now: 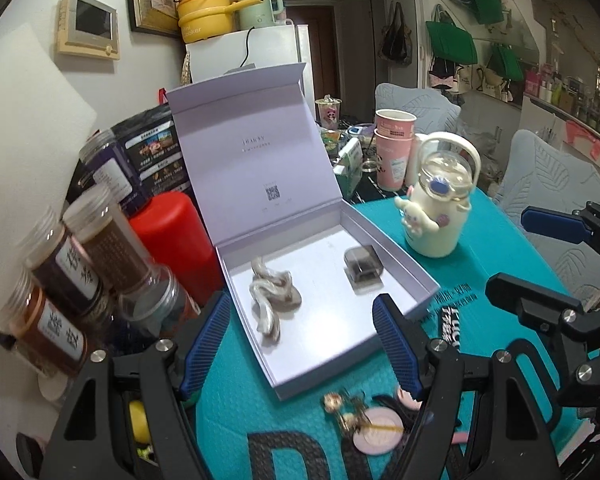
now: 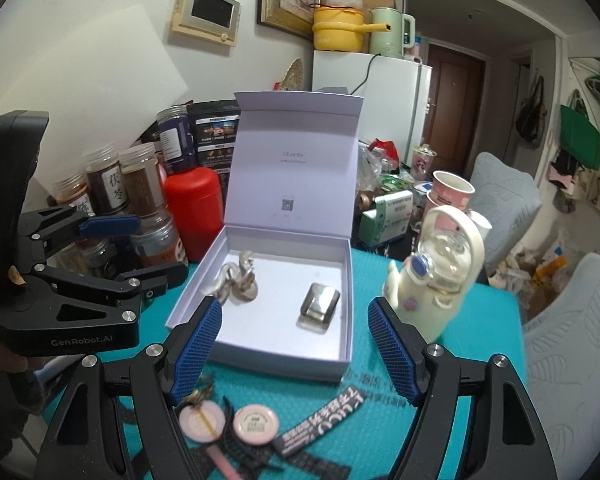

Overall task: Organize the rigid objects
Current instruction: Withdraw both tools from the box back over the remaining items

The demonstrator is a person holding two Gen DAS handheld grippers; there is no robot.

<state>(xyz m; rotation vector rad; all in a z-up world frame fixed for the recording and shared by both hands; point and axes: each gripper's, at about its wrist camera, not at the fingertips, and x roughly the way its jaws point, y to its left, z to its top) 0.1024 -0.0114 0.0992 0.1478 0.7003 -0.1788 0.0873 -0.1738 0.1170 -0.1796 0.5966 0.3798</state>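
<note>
1. Nearest to the left wrist camera, the left gripper (image 1: 300, 344) points down at a slant over the teal mat (image 1: 512, 248) on the bench; its jaws stand wide with nothing between the blue ribbed pads.
2. Just under these jaws lie small round pink compact cases (image 1: 376, 428) and a gold hair ornament (image 1: 336, 402), not touched.
3. The right gripper (image 2: 294, 350) points down in a similar slant, its jaws also wide and holding nothing.
4. The open white cardboard gift box (image 2: 204, 272) lies beyond both pairs of jaws, its lid upright at the back.
5. Inside the box, a twisted silver metal ornament (image 1: 270, 296) rests at the left and a small rounded metal case (image 2: 319, 306) at the right; the two are apart.
6. A cream kettle-shaped bottle with a cartoon figure (image 1: 440, 208) stands on the mat to the right of the box, near the right finger in the right wrist view.
7. A red plastic canister (image 2: 194, 212) and brown spice jars with clear lids (image 1: 80, 256) stand to the left of the box.
</note>
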